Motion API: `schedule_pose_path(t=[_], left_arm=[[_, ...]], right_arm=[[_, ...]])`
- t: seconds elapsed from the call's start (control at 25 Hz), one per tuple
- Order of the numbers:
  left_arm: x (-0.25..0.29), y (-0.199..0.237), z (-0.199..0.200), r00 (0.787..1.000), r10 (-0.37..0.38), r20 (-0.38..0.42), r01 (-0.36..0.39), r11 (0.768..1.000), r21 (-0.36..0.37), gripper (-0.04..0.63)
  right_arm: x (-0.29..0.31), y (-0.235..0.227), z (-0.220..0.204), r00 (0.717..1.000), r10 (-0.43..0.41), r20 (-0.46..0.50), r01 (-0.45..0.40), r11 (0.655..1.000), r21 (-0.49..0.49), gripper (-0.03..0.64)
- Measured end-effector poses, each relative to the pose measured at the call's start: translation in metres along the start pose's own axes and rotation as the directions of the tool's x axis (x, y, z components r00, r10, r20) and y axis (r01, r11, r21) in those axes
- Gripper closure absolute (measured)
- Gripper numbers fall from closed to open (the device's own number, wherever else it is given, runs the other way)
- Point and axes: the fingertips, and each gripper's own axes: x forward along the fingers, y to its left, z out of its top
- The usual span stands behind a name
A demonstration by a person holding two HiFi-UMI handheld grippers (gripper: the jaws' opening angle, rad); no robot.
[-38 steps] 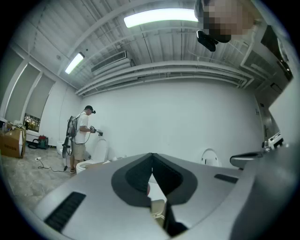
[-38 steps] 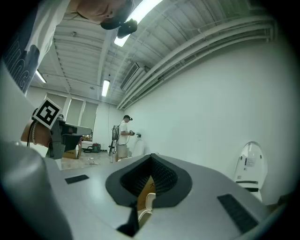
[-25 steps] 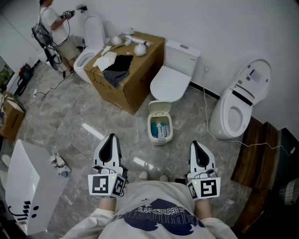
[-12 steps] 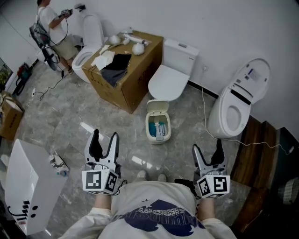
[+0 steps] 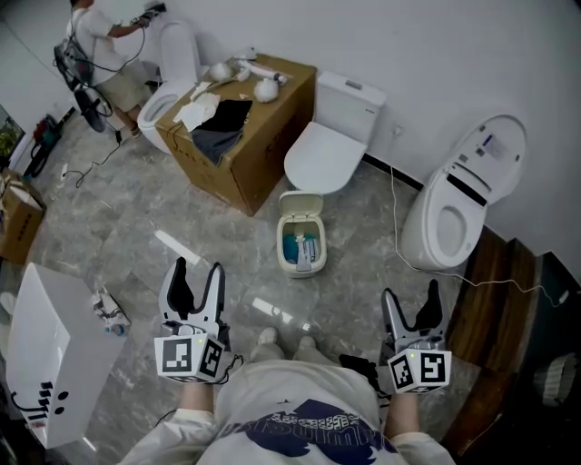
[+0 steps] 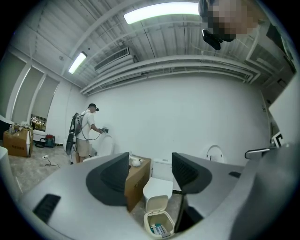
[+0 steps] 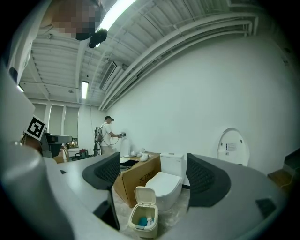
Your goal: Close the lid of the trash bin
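A small cream trash bin (image 5: 300, 245) stands on the marble floor in front of me. Its lid (image 5: 302, 205) is raised upright at the back, and blue and white rubbish shows inside. My left gripper (image 5: 197, 272) hovers level to the lower left of the bin, well short of it, jaws opening with nothing between them. My right gripper (image 5: 411, 296) is to the lower right, also apart from the bin, jaws opening and empty. The left gripper view shows the bin (image 6: 159, 226) low between the jaws. In the right gripper view the bin (image 7: 143, 219) sits lower left of centre.
A white toilet (image 5: 329, 150) stands right behind the bin, with a cardboard box (image 5: 243, 150) of clutter to its left. Another toilet (image 5: 458, 204) with its lid up is at right, near a floor cable (image 5: 427, 272) and wooden steps (image 5: 508, 291). A white box (image 5: 50, 350) sits at left; a person (image 5: 104, 23) works far back.
Both grippers went from shut to wide open. The right gripper drifted down and to the right in the head view; the bin sits a little further left and up.
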Motion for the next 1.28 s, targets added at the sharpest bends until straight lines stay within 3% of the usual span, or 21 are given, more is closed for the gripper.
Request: schedule_pose_path(t=[0.2,0.4,0.6,1.0,1.28], left_arm=[[0.008,-0.021,-0.003,1.0,0.029,-0.008,-0.029,1.0,0.0,0.33],[0.02,-0.043,0.003,1.0,0.009,-0.009,-0.009,1.0,0.009,0.33],[0.043,-0.032,0.008,1.0,0.012,-0.004,-0.012,1.0,0.022,0.33],[0.149,0.029,0.011,0.998,-0.057,0.022,0.058,0.998,-0.013,0.33],[0.227,0.046,0.005,0.984,-0.18,0.002,0.18,0.984,-0.007,0.33]], right_arm=[[0.009,-0.017,-0.004,0.998,0.054,-0.024,-0.054,0.999,-0.002,0.186],[0.033,-0.024,-0.008,0.995,0.092,-0.027,-0.091,0.996,0.023,0.186],[0.062,-0.009,-0.008,0.993,0.12,-0.019,-0.119,0.992,0.031,0.186],[0.15,0.004,-0.007,0.999,0.01,-0.038,-0.01,1.0,0.001,0.186],[0.206,0.008,-0.01,0.996,-0.066,-0.065,0.061,0.996,-0.071,0.184]])
